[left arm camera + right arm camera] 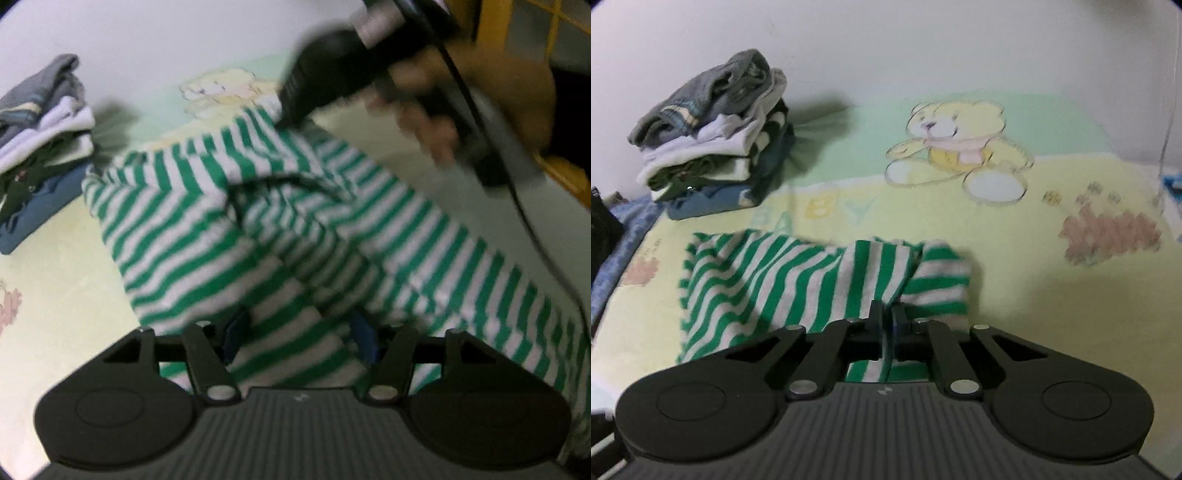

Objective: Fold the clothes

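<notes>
The green-and-white striped garment [798, 280] lies partly on a pale yellow-green blanket [1015, 295] printed with a teddy bear [960, 147], with one edge lifted. In the right wrist view the right tongs [887, 319] are pressed together, pinching the garment's near edge; the cloth spreads ahead and to the left of them, its long axis running left to right and its stripes slanting away from the tongs. In the left wrist view the left tongs [299, 332] stand spread, with the striped cloth [295, 229] draped between the blue-padded fingers [364, 338]; whether they grip it cannot be told. The cloth stretches ahead towards the other tool, held by a hand [480, 92] at far right. A stack of folded clothes [713, 136] sits well ahead and left of the right tongs.
</notes>
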A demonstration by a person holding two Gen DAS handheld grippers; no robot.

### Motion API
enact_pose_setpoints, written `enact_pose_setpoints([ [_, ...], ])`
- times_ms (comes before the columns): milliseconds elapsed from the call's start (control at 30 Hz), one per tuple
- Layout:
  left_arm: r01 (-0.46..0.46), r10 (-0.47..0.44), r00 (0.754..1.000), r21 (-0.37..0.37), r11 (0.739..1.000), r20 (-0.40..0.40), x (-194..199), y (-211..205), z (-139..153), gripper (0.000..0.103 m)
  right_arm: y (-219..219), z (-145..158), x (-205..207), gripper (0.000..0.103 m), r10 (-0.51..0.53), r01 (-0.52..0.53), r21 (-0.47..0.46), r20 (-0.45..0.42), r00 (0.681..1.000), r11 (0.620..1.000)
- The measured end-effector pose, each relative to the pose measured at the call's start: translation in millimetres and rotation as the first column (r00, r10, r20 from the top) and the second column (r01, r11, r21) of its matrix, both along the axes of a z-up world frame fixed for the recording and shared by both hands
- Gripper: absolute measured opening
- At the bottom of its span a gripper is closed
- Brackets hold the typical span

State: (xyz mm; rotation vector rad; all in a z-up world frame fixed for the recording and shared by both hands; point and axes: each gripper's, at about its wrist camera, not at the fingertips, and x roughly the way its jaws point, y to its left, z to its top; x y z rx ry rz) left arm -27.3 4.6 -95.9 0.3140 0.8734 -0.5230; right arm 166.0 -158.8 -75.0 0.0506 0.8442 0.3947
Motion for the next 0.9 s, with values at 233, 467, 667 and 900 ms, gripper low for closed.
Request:
enact_pose_setpoints([
  [233,0.018,-0.017,1.000,-0.012,1.000,0.022,-13.0,4.4,-5.9,0.070,-2.2,3.1,18.8,0.002,-0.056,0.060,-0.080,0.053,0.997,0.995],
  [467,0.040,-0.040,0.999,-0.016,0.999,0.010,-13.3,6.4,-5.9,0.073,-2.1,4.9,9.0,0.004,-0.007,0.014,-0.107,0.060,0.998,0.994],
  [667,0.034,-0.035,0.999,-0.025,0.999,-0.020,-22.9,9.9,-1.4,0.074,-21.1,20.8,-26.7,0.049,0.039,-0.039,0.008,-0.022,0.999,0.999],
  [900,0.044,-0.044,0.999,-0.016,0.999,-0.030,-39.1,4.6,-1.5,0.077,-11.6,-7.7,-56.3,0.041,0.036,-0.032,0.034,-0.120,0.992,0.999],
])
